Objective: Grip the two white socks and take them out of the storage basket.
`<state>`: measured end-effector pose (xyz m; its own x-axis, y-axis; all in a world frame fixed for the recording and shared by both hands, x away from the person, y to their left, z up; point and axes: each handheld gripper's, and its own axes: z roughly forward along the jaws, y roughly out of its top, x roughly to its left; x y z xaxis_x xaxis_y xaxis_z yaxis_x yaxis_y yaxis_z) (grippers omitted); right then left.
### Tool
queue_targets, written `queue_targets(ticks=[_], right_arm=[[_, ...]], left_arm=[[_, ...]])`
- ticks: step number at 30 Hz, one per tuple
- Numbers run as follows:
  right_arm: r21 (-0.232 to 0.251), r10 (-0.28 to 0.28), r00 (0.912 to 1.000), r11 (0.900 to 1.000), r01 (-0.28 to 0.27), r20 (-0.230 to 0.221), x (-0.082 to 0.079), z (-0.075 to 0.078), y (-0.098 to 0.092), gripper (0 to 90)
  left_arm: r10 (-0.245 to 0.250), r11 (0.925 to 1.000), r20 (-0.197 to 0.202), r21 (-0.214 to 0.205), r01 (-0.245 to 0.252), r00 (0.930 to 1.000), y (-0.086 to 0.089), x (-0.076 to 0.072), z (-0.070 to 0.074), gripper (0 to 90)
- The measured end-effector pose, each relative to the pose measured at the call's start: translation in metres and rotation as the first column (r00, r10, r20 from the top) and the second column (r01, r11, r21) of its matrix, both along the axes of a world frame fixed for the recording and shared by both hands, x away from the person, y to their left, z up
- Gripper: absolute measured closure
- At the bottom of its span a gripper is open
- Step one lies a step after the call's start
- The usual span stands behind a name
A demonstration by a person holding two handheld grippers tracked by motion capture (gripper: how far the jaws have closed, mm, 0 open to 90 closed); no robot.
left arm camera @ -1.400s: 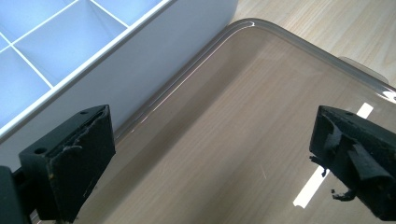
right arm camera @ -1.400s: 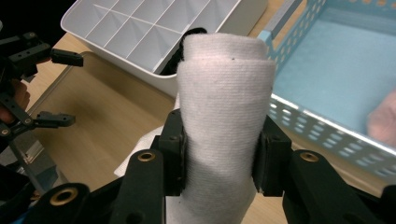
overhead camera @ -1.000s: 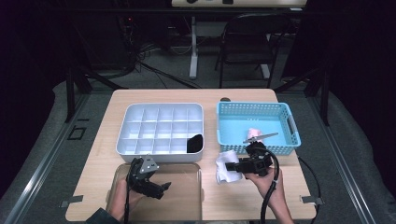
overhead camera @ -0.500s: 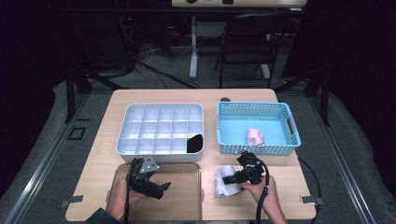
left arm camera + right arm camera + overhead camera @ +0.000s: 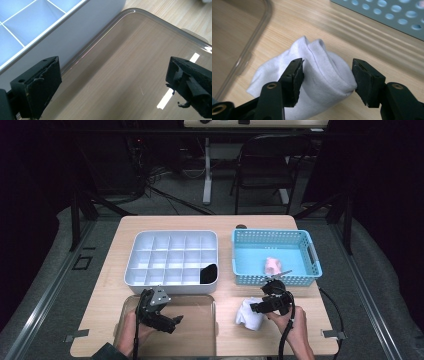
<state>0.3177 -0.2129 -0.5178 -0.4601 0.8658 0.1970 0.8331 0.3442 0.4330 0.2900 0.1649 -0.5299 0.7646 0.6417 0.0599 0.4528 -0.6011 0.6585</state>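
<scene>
A crumpled white cloth [image 5: 248,316] lies on the wooden table, between a clear plastic lid [image 5: 200,330] and a blue basket [image 5: 275,234]. My right gripper [image 5: 257,308] points left at it, low over the table. In the right gripper view the white cloth [image 5: 324,72] bulges between the two black pads of my right gripper [image 5: 328,68]. The jaws have just been opening and are not squeezing the cloth. My left gripper [image 5: 173,322] hovers open over the clear lid. In its own view my left gripper [image 5: 113,75] has nothing between its jaws.
A white compartment tray [image 5: 172,234] stands at the back left, with a black item [image 5: 208,273] in its near right cell. Its wall [image 5: 82,27] borders the clear lid [image 5: 130,52]. A pink item [image 5: 272,265] lies in the basket, whose perforated side [image 5: 387,15] is just beyond the cloth.
My right gripper has come down from the basket's front edge onto the white cloth, and its jaws stand wider. The left gripper has not moved.
</scene>
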Motion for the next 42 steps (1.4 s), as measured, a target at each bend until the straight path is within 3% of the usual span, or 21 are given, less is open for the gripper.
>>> queue_targets(ticks=[3,5,9,11,15,18,23,26,27,29,33,36,42], right_arm=[[0.011,-0.019,0.9991,0.9998,0.019,-0.038,0.005,-0.009,-0.005,41.7],[-0.002,-0.024,0.9988,0.9997,0.024,-0.043,0.007,-0.012,-0.007,42.4],[0.017,-0.018,0.9981,0.9997,0.019,-0.058,0.011,-0.019,-0.013,46.7],[0.023,-0.024,0.9983,0.9994,0.026,-0.053,0.012,-0.021,-0.013,46.5],[0.060,0.013,0.9983,0.9981,-0.009,-0.056,0.016,-0.025,-0.013,46.1],[0.101,0.029,0.9990,0.9946,-0.025,-0.035,0.019,-0.028,-0.003,45.1],[0.088,0.060,0.9982,0.9943,-0.060,-0.001,0.018,-0.019,0.004,40.2],[0.092,0.048,0.9975,0.9944,-0.052,0.051,0.006,0.001,0.000,40.7],[0.092,0.048,0.9975,0.9944,-0.052,0.051,0.006,0.001,0.000,40.7],[0.075,0.029,0.9986,0.9966,-0.032,0.043,-0.001,0.003,-0.004,50.1],[0.056,0.028,0.9995,0.9980,-0.029,0.016,0.000,-0.005,-0.005,55.1],[0.027,0.072,0.9972,0.9971,-0.072,-0.019,0.007,-0.016,0.004,57.9],[0.053,0.159,0.9872,0.9860,-0.158,-0.014,0.016,-0.022,0.013,59.2]], left_arm=[[0.000,1.0000,-0.001,0.000,0.000,1.0000,0.000,0.000,0.000,0.2],[0.001,1.0000,-0.001,-0.006,-0.001,1.0000,0.000,0.000,0.000,0.2],[-0.002,1.0000,-0.007,-0.002,0.002,1.0000,0.000,0.000,0.000,0.2],[-0.003,1.0000,-0.005,0.001,0.003,1.0000,-0.001,0.000,0.000,0.2],[-0.009,1.0000,-0.008,-0.002,0.009,0.9999,-0.001,0.000,0.000,0.2],[-0.002,1.0000,-0.009,-0.004,0.002,1.0000,-0.002,0.000,0.000,0.2],[-0.010,1.0000,-0.022,0.002,0.010,0.9997,-0.005,-0.001,0.001,0.5],[-0.012,0.9999,-0.042,-0.012,0.012,0.9991,-0.008,-0.002,0.002,4.1],[-0.012,0.9999,-0.042,-0.012,0.012,0.9991,-0.008,-0.002,0.002,7.7],[-0.024,0.9993,-0.053,-0.028,0.023,0.9983,-0.010,-0.003,0.005,9.2],[-0.036,0.9987,-0.057,-0.038,0.033,0.9978,-0.013,-0.004,0.005,15.2],[-0.050,0.9975,-0.073,-0.054,0.046,0.9961,-0.019,-0.006,0.005,18.3],[-0.082,0.9942,-0.100,-0.078,0.074,0.9916,-0.029,-0.006,0.004,21.0]])
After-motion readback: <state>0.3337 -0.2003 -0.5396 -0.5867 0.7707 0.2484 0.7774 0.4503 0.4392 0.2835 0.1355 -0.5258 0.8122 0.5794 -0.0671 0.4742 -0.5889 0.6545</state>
